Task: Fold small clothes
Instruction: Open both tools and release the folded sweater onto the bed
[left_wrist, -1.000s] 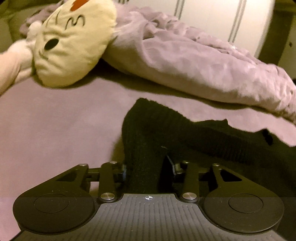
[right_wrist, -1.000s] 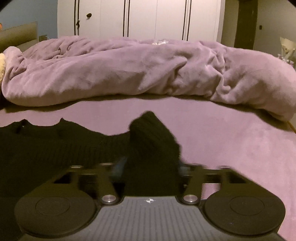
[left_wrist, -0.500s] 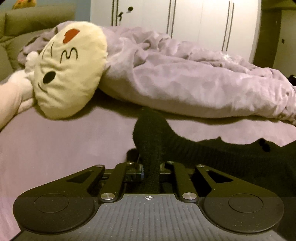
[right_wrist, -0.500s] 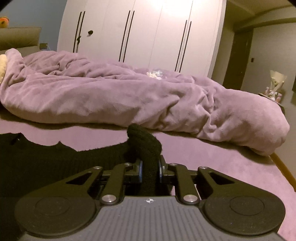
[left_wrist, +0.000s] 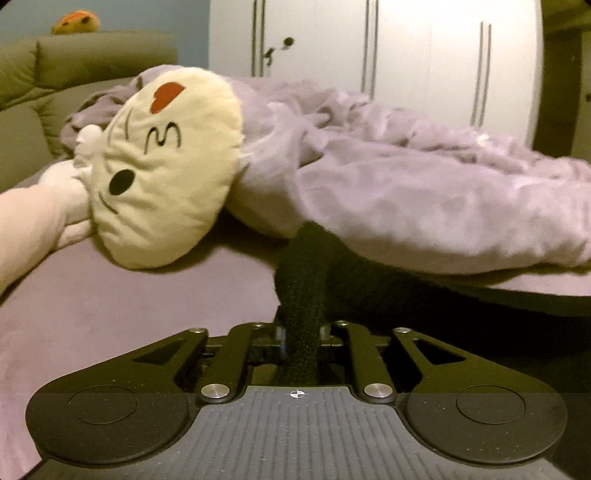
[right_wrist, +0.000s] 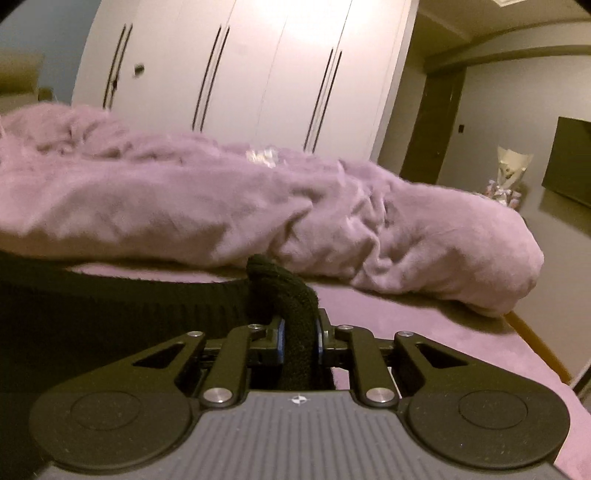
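Observation:
A black knitted garment lies spread on the purple bed sheet. In the left wrist view a bunched corner of it rises between the fingers of my left gripper, whose pads pinch it. These jaws are opening slightly with the knit still pressed between them. In the right wrist view the garment stretches off to the left, and my right gripper is shut on its other bunched corner. Both corners are held a little above the sheet.
A crumpled purple blanket lies across the bed just beyond the garment. A cream plush toy rests at the left against it. White wardrobe doors stand behind. The bed's edge runs along the right.
Both grippers went from open around the garment's corners to shut on them. Both views have tilted upward, and the pinched corners have lifted off the sheet.

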